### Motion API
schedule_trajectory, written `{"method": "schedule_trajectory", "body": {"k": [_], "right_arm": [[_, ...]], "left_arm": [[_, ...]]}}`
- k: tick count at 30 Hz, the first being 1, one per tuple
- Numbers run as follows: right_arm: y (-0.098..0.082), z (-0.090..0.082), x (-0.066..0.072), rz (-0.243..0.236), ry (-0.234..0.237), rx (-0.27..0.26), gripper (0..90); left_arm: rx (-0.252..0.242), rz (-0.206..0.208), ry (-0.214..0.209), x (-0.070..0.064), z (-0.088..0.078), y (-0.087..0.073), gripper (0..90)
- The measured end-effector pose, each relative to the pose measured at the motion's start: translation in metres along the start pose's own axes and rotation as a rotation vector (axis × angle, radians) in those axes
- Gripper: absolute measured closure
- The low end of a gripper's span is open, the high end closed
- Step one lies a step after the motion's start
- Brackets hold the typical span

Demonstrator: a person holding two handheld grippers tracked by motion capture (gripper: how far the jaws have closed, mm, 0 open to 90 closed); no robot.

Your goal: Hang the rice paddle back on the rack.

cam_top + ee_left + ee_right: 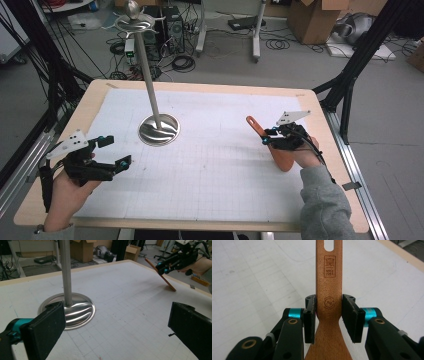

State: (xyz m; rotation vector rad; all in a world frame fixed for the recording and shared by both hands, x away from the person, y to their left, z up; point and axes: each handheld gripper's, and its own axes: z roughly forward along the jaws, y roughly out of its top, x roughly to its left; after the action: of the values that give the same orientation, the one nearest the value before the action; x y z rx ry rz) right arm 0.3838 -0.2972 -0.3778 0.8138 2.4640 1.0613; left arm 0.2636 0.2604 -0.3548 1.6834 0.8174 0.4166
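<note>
The right gripper (329, 315) is clamped edgewise on the narrow neck of a flat reddish-brown wooden spatula (329, 290), held tilted above the right side of the white gridded mat (215, 165). With so thin a purchase, the spatula could pivot or slip out. The left gripper (112, 152) hovers at the near left, jaws wide apart, empty, near the tall steel stand's round base (159, 130).
</note>
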Motion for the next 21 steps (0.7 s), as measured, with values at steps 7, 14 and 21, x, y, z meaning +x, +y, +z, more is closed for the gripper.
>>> {"method": "schedule_trajectory", "body": {"k": [7,14,21], "right_arm": [[0.003,-0.011,0.001,-0.014,-0.007,-0.074,64.5],[0.006,-0.018,0.001,0.005,-0.008,-0.131,64.5],[0.009,-0.027,0.0,0.007,-0.034,-0.235,64.6]], "left_arm": [[0.005,-0.004,-0.002,0.001,0.003,-0.001,1.9],[-0.007,0.018,-0.015,-0.003,0.003,0.002,2.4],[-0.003,0.015,-0.028,-0.006,0.005,0.001,2.4]]}}
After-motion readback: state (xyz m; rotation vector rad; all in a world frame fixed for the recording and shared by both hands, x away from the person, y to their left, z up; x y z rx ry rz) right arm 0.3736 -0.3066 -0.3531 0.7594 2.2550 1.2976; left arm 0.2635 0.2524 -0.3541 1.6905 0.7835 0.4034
